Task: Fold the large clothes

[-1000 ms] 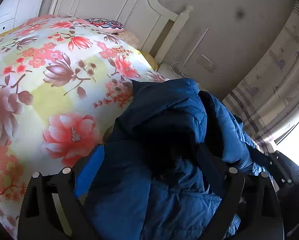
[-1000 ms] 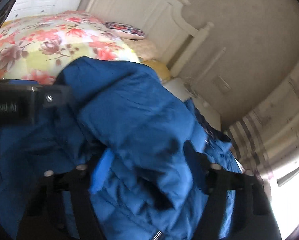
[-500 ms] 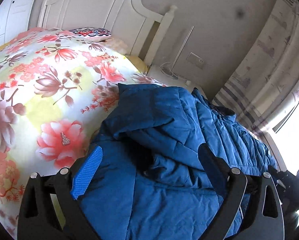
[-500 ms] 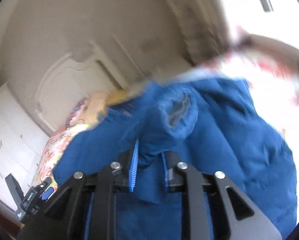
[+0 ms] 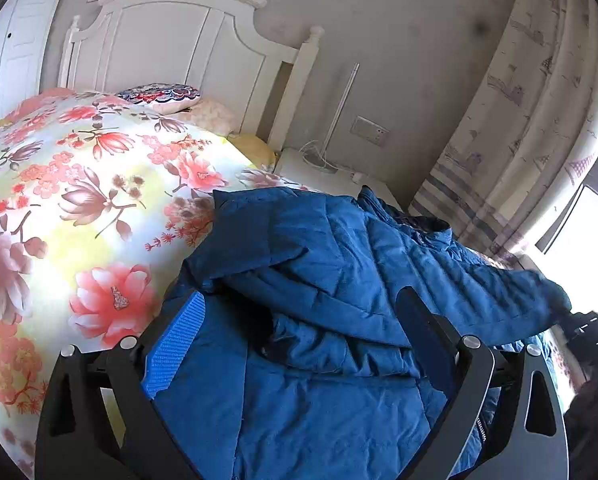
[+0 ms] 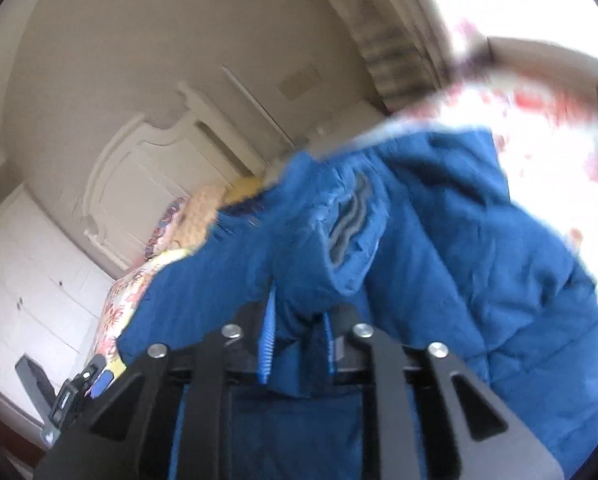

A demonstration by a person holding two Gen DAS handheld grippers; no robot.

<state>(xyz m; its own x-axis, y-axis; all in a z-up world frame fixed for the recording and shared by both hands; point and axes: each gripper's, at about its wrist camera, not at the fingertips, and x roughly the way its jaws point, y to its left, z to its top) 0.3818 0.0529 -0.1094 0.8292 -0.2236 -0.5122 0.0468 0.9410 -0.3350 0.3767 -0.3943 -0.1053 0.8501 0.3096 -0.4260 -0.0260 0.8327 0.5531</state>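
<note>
A blue padded jacket (image 5: pixel 339 280) is lying bunched on the bed's flowered quilt (image 5: pixel 79 184), near the white headboard (image 5: pixel 171 40). The left tool (image 5: pixel 299 328) is hovering over it with jaws spread wide, gripping nothing. The right tool (image 6: pixel 297 344) is closing its jaws, nearly together, pinching a fold of the jacket (image 6: pixel 439 240) between its blue pads (image 6: pixel 265 344). A patterned pillow (image 5: pixel 159 94) is resting by the headboard.
</note>
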